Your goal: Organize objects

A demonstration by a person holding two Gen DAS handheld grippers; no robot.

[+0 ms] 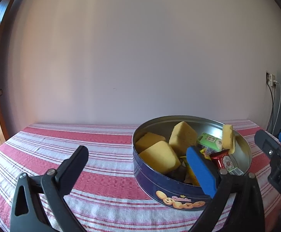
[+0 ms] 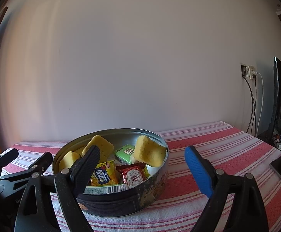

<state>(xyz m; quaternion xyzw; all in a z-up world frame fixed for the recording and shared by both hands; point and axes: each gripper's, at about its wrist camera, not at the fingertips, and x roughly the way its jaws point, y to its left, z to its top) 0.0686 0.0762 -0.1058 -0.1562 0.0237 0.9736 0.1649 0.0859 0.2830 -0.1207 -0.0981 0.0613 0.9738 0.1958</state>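
Both the left gripper (image 1: 140,171) and right gripper (image 2: 146,166) gape empty by the tin (image 1: 179,189); its sponges (image 2: 150,150) look light, squashy, best pinched across flat sides.

Round metal tin (image 1: 171,191): dark blue, gold biscuit print.
Foam sponge blocks (image 1: 159,157): yellow.
Woven tablecloth (image 1: 105,154): red with white stripes.
Snack packets (image 2: 103,176): yellow, red, green.
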